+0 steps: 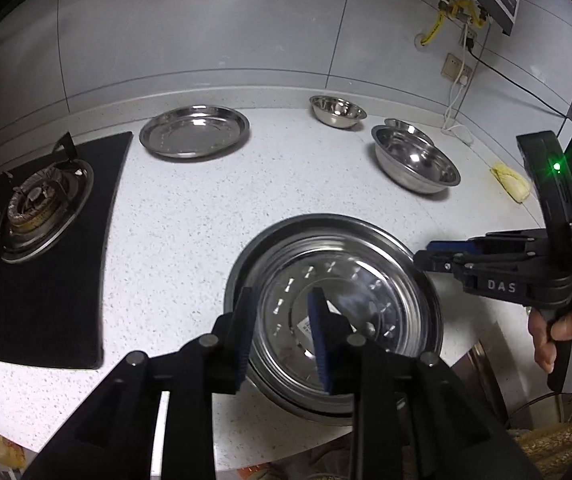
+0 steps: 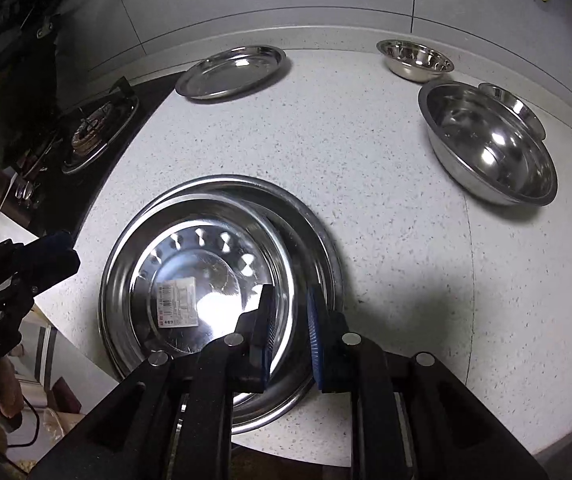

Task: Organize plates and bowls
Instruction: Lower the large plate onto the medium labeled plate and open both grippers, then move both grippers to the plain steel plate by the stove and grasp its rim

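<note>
— What's on the surface (image 2: 386,220) in front of you?

— I take the stacked plates (image 2: 221,300) near the front edge as my mark. Behind them to the left, by the back wall, lies a single flat plate (image 2: 231,72); further left the stove (image 1: 41,240) sits set into the surface.

— And to the right?

— Behind them to the right stands a large bowl (image 2: 490,144), a smaller bowl (image 2: 512,104) just beyond it, another bowl (image 2: 414,60) by the wall, and a yellow cloth (image 1: 512,182) well off right.

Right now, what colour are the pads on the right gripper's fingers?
Blue pads, clearest in the right wrist view.
</note>
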Demonstrator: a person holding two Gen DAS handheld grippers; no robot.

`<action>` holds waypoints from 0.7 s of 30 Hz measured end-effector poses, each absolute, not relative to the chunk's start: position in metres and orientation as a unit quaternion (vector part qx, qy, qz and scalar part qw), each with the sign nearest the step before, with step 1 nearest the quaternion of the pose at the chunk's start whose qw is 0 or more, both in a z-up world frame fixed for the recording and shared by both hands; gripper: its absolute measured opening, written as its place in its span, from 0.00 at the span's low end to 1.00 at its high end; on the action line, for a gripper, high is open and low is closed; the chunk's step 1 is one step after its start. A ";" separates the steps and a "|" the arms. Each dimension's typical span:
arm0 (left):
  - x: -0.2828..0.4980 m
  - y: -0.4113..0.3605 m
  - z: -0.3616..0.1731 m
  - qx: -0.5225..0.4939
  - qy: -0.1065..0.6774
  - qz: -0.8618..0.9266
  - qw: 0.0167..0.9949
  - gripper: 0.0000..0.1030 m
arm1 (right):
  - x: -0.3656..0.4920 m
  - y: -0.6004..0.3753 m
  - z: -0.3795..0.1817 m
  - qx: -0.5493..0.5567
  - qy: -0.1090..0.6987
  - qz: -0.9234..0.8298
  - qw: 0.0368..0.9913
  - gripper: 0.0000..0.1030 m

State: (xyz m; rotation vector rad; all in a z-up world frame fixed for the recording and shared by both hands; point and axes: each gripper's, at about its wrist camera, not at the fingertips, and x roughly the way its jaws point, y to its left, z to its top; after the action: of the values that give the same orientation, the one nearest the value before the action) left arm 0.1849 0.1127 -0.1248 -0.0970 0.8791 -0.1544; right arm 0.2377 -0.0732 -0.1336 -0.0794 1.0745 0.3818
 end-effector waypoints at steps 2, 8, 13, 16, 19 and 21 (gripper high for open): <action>0.184 0.115 -0.119 -0.043 0.416 -0.065 0.906 0.25 | 0.237 -0.075 -0.130 -0.033 0.506 0.180 0.843 0.38; 0.191 0.121 -0.103 -0.018 0.389 -0.039 0.920 0.25 | 0.239 -0.077 -0.119 -0.017 0.490 0.190 0.851 0.65; 0.214 0.134 -0.091 -0.020 0.375 -0.025 0.926 0.25 | 0.255 -0.067 -0.110 -0.008 0.484 0.203 0.851 0.66; 0.233 0.147 -0.084 -0.025 0.368 -0.015 0.929 0.25 | 0.271 -0.057 -0.099 0.004 0.474 0.215 0.854 0.66; 0.256 0.160 -0.080 -0.021 0.365 -0.005 0.931 0.25 | 0.293 -0.046 -0.086 0.016 0.459 0.223 0.860 0.71; 0.276 0.172 -0.079 -0.024 0.364 0.002 0.931 0.25 | 0.310 -0.037 -0.079 0.023 0.453 0.227 0.862 0.75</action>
State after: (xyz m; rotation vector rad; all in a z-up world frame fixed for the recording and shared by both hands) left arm 0.2758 0.1717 -0.0790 -0.0501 0.7444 0.0031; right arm 0.3100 -0.0368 -0.0793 0.0488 0.9507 0.4766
